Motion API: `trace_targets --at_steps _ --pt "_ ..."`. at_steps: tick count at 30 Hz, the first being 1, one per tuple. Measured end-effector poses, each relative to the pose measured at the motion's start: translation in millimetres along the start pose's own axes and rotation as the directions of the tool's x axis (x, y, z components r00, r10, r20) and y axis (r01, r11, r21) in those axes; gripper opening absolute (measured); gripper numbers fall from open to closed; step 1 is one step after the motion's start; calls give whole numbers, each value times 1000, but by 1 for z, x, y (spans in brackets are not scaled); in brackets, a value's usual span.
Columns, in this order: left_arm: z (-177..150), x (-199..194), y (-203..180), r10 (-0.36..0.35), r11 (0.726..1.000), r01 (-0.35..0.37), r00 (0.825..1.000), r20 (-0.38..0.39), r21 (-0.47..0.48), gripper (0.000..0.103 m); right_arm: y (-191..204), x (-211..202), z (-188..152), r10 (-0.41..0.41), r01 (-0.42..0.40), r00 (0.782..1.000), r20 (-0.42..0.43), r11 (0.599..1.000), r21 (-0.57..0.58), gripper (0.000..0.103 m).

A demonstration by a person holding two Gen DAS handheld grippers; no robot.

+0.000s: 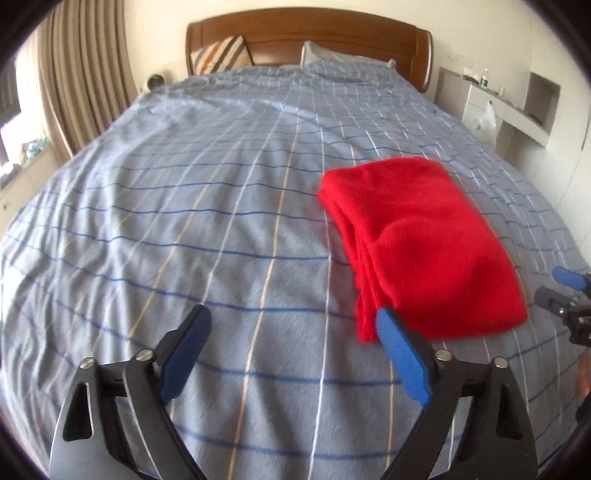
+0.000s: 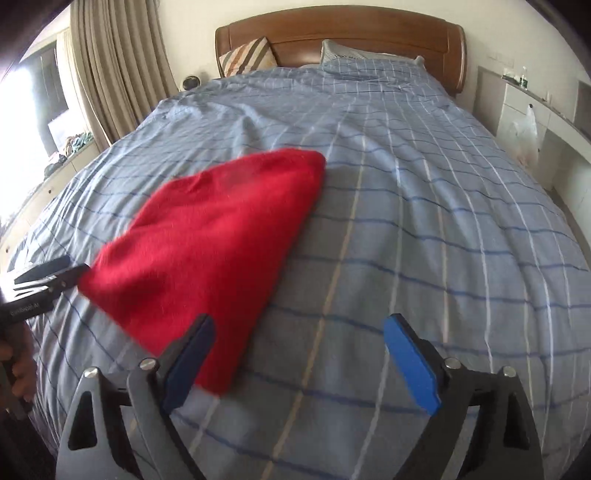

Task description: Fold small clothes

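A folded red garment (image 1: pixel 421 243) lies flat on the blue checked bedspread (image 1: pixel 184 206). In the left wrist view my left gripper (image 1: pixel 291 321) stands open just short of the garment's near left corner, its right fingertip overlapping that edge, nothing between the pads. The right gripper's tip (image 1: pixel 569 280) shows at the right edge, beside the garment. In the right wrist view the red garment (image 2: pixel 207 243) lies left of centre. My right gripper (image 2: pixel 299 332) is open over bare bedspread (image 2: pixel 424 229), its left finger in front of the garment's near corner. The left gripper (image 2: pixel 48 273) shows at the left.
A wooden headboard (image 1: pixel 310 33) with a striped cushion (image 1: pixel 221 53) and pillow (image 1: pixel 332 55) closes the far end. Beige curtains (image 1: pixel 85 74) hang on the left, white shelving (image 1: pixel 517 107) with a plastic bag stands on the right. A person's hand (image 2: pixel 22 373) holds the left gripper.
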State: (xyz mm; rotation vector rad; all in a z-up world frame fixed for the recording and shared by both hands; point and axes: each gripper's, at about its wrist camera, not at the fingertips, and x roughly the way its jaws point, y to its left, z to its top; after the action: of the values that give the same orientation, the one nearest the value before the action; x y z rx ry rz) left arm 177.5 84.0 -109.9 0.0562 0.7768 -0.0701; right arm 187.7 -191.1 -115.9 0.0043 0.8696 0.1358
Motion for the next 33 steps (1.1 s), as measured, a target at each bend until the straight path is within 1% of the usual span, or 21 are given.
trace_targets --at_steps 1,3,5,6,8,11,14,16,21,24,28,30,33 --pt "-8 -15 -1 28 1000 -28 999 34 6 102 -1 -11 -12 3 -3 1000 0 1000 3 95" --pt "-22 -40 -6 61 998 -61 996 64 2 102 2 -33 -32 8 -8 1000 0 1000 4 95" --pt "-30 -59 -11 73 997 -72 995 74 -9 102 12 -55 -47 9 -9 1000 17 1000 -7 97" --pt "-32 -67 -15 94 996 -93 993 75 -14 102 17 -66 -52 5 -5 1000 29 1000 -13 99" --pt "-36 -81 -22 136 991 -136 988 78 -16 102 27 -86 -60 1 0 998 57 1000 -21 101" --pt "-41 -101 -33 175 984 -175 980 94 -9 103 41 -109 -69 -15 18 995 94 999 -31 102" --pt "-45 -115 -40 166 986 -166 981 101 -9 102 49 -122 -73 -21 24 995 99 999 -30 102" --pt "-46 -121 -43 160 987 -161 982 101 -1 103 51 -130 -74 -11 13 994 106 1000 -18 102" --pt "-51 -128 -47 163 986 -164 983 84 15 103 61 -146 -77 -4 6 994 109 1000 -18 102" --pt "-55 -131 -48 148 988 -150 987 62 27 103 64 -152 -76 -3 4 995 96 1000 -2 102" --pt "-59 -141 -46 122 992 -123 991 46 12 103 69 -159 -83 34 -35 997 65 999 17 102" --pt "-61 -149 -44 96 995 -96 994 46 2 103 74 -165 -88 26 -26 997 68 1000 4 102" --pt "-65 -160 -43 85 996 -85 995 47 0 103 82 -174 -94 11 -9 998 59 999 -39 102"
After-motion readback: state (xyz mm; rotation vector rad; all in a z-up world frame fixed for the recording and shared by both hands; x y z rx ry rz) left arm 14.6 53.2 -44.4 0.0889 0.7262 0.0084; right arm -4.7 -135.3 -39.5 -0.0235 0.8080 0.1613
